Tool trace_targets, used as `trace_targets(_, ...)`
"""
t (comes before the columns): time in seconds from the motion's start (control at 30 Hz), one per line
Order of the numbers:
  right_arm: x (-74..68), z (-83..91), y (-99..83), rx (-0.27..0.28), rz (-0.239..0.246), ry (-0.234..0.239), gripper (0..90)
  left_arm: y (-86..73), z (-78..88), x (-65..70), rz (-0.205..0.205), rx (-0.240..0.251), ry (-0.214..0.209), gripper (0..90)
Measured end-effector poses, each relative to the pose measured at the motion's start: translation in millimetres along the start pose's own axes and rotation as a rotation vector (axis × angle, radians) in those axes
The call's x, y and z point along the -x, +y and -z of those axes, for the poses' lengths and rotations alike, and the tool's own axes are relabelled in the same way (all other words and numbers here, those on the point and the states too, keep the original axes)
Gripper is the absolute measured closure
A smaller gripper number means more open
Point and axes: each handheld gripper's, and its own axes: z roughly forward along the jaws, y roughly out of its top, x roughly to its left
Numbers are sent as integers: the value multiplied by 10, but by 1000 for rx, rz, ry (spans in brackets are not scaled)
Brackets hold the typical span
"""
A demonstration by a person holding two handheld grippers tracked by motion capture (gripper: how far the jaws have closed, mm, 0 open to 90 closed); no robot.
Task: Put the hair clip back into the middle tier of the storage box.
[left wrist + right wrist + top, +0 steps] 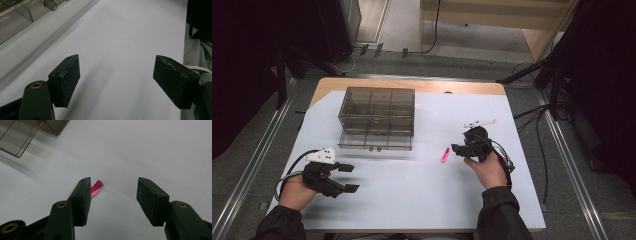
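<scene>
A small pink clip (445, 154) lies on the white sheet, right of centre. My right gripper (458, 148) stands open just to the right of it; in the right gripper view the pink clip (96, 188) shows past the left jaw, partly hidden by it, and the right gripper (112, 200) holds nothing. A smoky clear compartment box (377, 118) sits at the back left of the sheet. My left gripper (348, 177) stands open at the front left, well short of the box. The left gripper (116, 82) has bare sheet between its jaws.
The white sheet (422, 195) covers most of the wooden table (412, 84). Cables trail from both grippers. A corner of the box (22, 15) shows at top left in the left gripper view. Dark stands and cables flank the table on the floor.
</scene>
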Motion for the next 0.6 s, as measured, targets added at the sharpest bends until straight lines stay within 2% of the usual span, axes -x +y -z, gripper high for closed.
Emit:
trace_targets(0.1, -64, 16, 33, -41, -15, -4, 503, -4, 7, 0, -2, 2, 0, 225)
trace_targets(0.17, -69, 11, 42, -49, -16, -1, 507, -7, 11, 5, 0, 2, 4, 225)
trace_targets(0.23, -97, 9, 63, -76, -38, 6, 512, -12, 17, 7, 0, 1, 3, 225)
trace_targets(0.6, -167, -19, 122, -145, -62, 8, 539, -59, 46, 29, 10, 2, 15, 225)
